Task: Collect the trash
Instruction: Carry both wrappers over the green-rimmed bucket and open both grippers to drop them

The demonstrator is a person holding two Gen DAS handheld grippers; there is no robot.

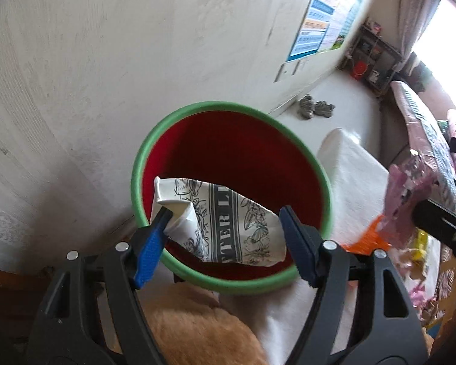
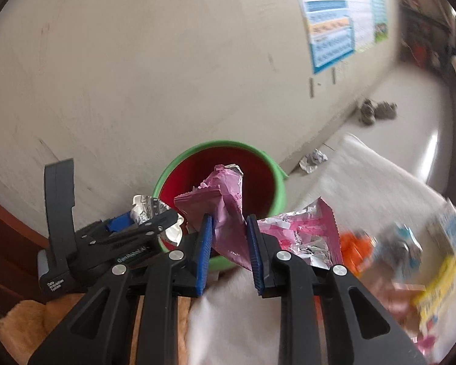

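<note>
Left wrist view: left gripper [image 1: 225, 231] clamps a crumpled white printed paper bag [image 1: 219, 222] over the green-rimmed red plastic bin [image 1: 228, 106] — release squarely above the opening. Right wrist view: right gripper [image 2: 228, 237] pinches a pink foil wrapper [image 2: 225, 200]; carry it fully over that rim before letting go.

Printed wrapper [image 1: 225, 222] lettering partly cut off, wrappers on white cloth [image 2: 410, 258] motion-blurred, wall poster [image 2: 334, 21] text illegible
</note>
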